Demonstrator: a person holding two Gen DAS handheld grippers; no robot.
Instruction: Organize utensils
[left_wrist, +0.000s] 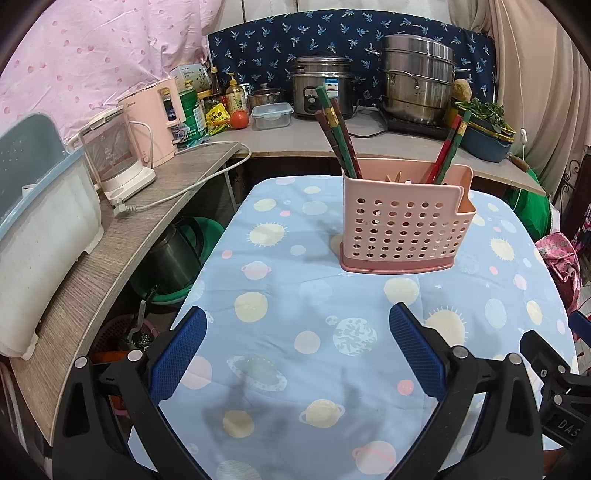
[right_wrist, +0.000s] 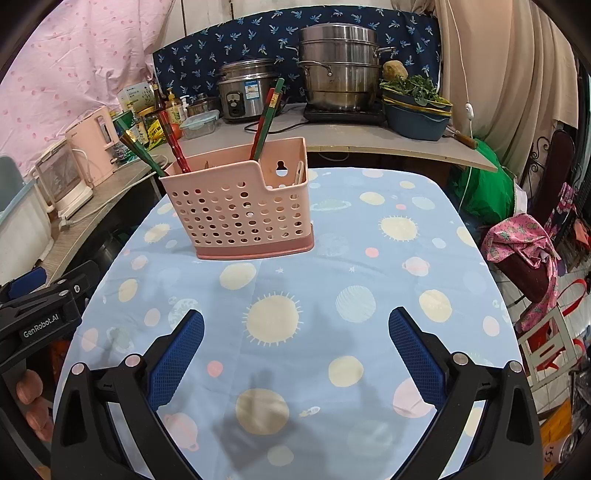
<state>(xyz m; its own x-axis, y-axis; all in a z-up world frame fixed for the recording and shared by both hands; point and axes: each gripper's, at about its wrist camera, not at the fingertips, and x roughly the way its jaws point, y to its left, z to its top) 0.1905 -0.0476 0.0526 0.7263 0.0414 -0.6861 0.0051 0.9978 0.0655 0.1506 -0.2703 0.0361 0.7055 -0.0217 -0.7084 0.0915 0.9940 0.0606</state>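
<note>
A pink perforated utensil holder (left_wrist: 402, 225) stands upright on the blue planet-print tablecloth (left_wrist: 295, 295). Red and green chopsticks (left_wrist: 338, 136) lean out of its left part, and more chopsticks (left_wrist: 448, 147) out of its right part. In the right wrist view the holder (right_wrist: 240, 214) stands at centre left with chopsticks (right_wrist: 267, 118) sticking up and pale utensils in its small right compartment. My left gripper (left_wrist: 297, 328) is open and empty, well short of the holder. My right gripper (right_wrist: 295, 328) is open and empty too, above the cloth.
A wooden shelf (left_wrist: 110, 258) on the left carries a kettle (left_wrist: 114, 155) and a white bin (left_wrist: 40, 221). The back counter holds a rice cooker (left_wrist: 321, 86), a steel steamer pot (left_wrist: 417, 77), a clear box and bottles. A pink-covered bundle (right_wrist: 524, 251) sits right of the table.
</note>
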